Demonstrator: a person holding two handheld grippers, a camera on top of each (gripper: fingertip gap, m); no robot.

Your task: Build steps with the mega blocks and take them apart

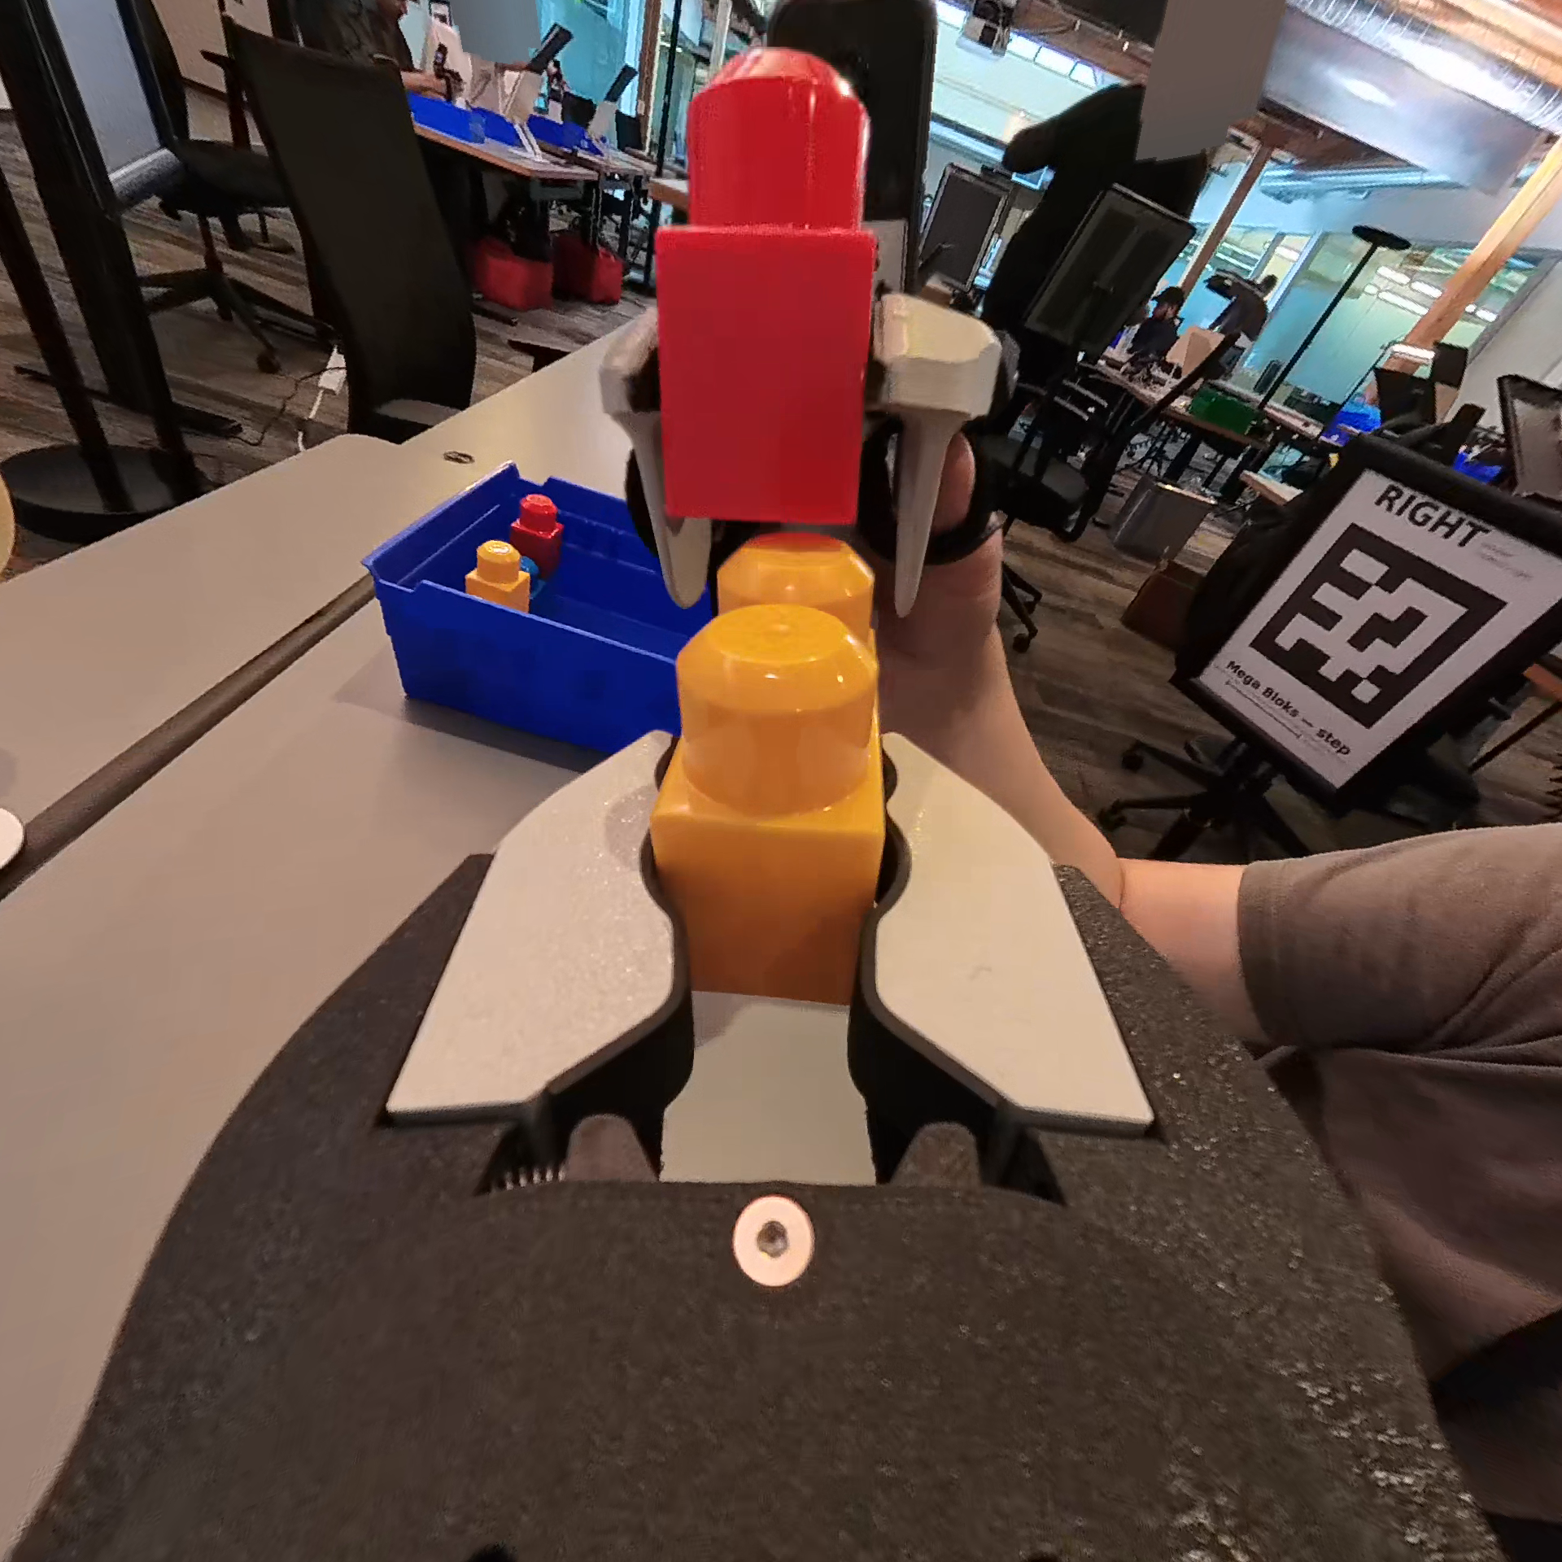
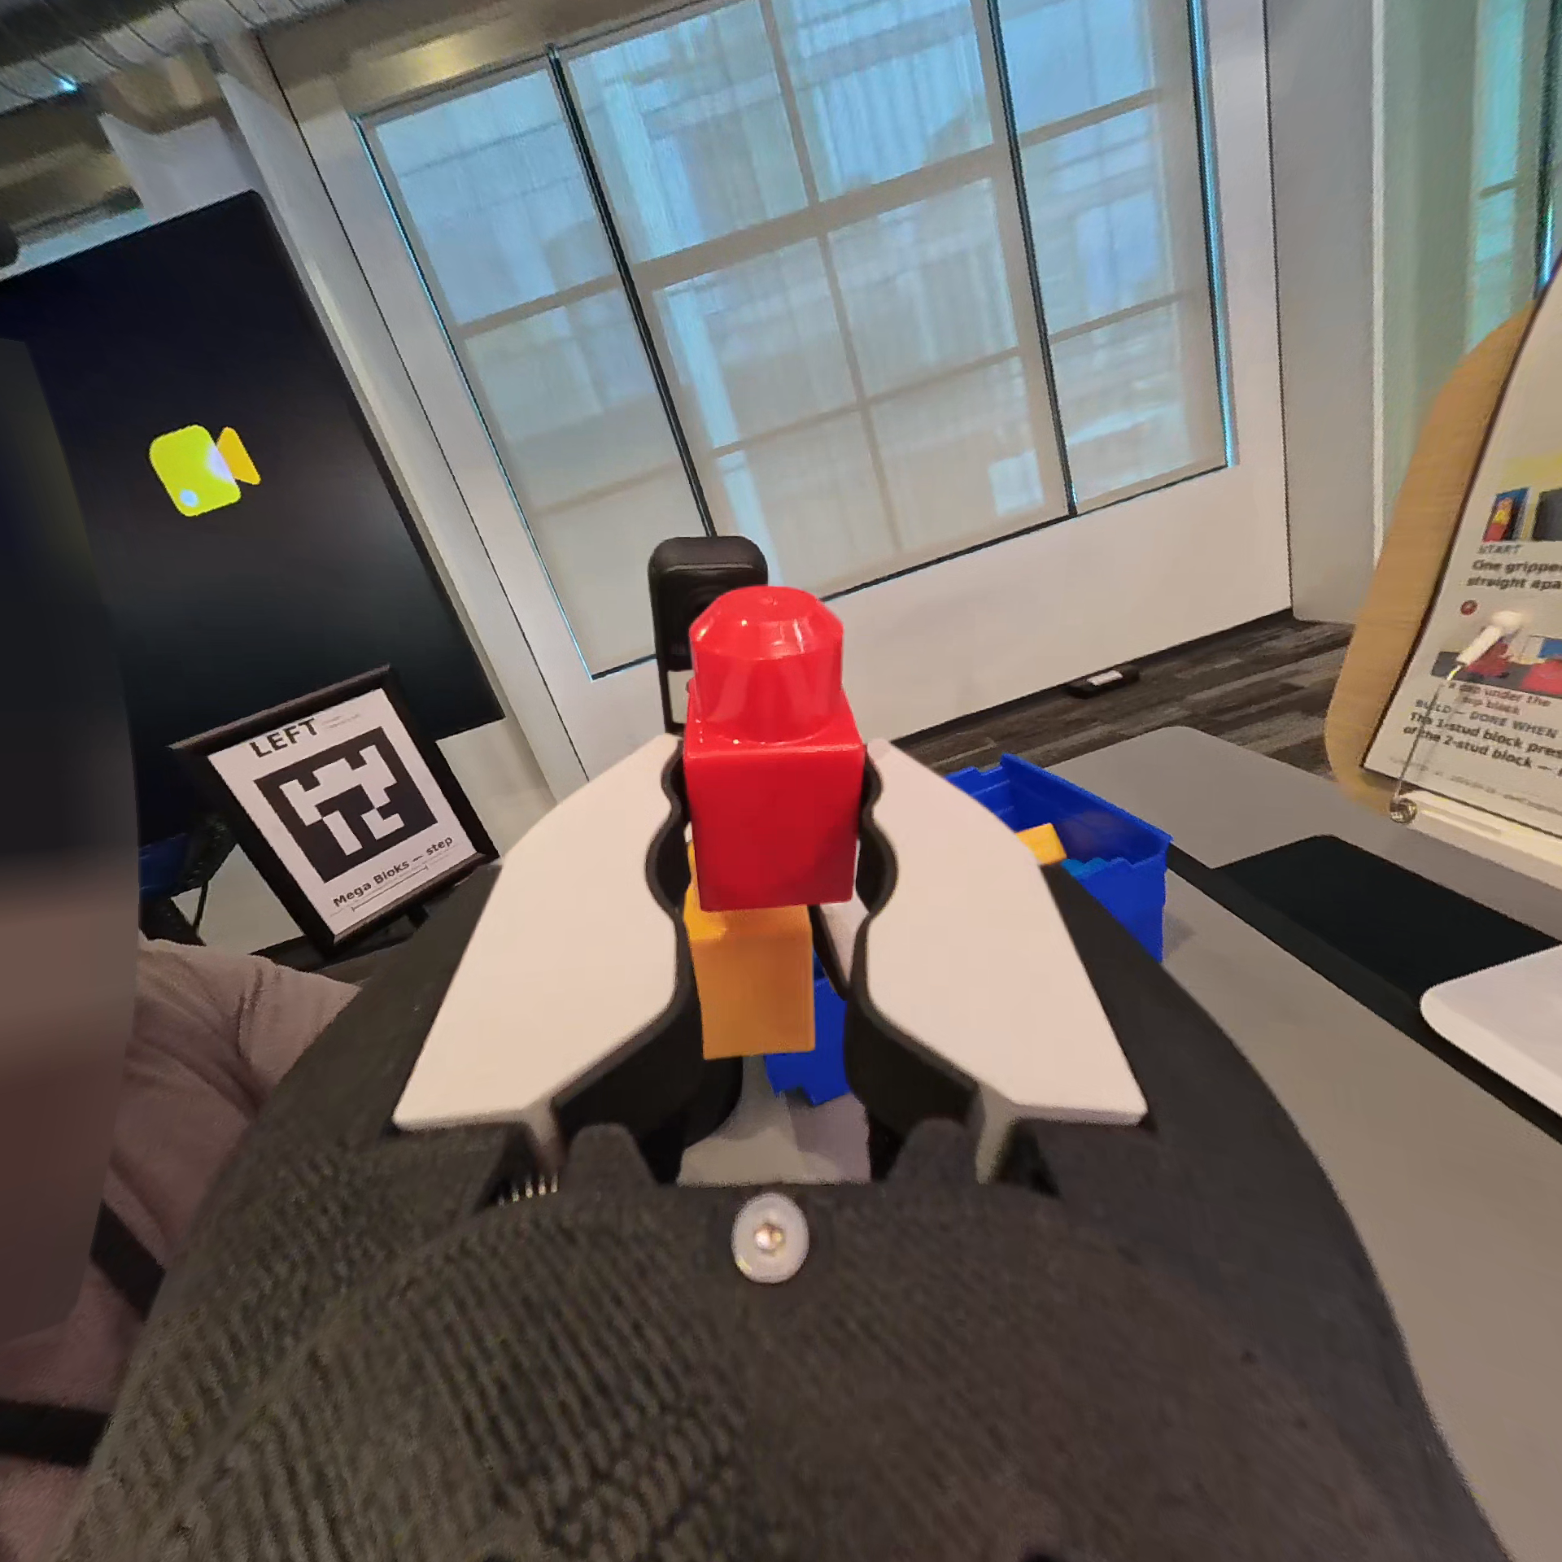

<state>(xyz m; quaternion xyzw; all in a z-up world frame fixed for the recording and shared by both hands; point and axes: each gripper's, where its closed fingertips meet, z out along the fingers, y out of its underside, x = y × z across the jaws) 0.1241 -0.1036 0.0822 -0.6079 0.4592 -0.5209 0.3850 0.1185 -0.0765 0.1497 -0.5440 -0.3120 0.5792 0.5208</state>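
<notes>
I hold the red block clenched in my right claw, just above the far stud of the yellow block, which my left claw grips above the bench. To seat it well, I'd centre red over that stud, keep both level and press straight down. The blue bin sits behind.
</notes>
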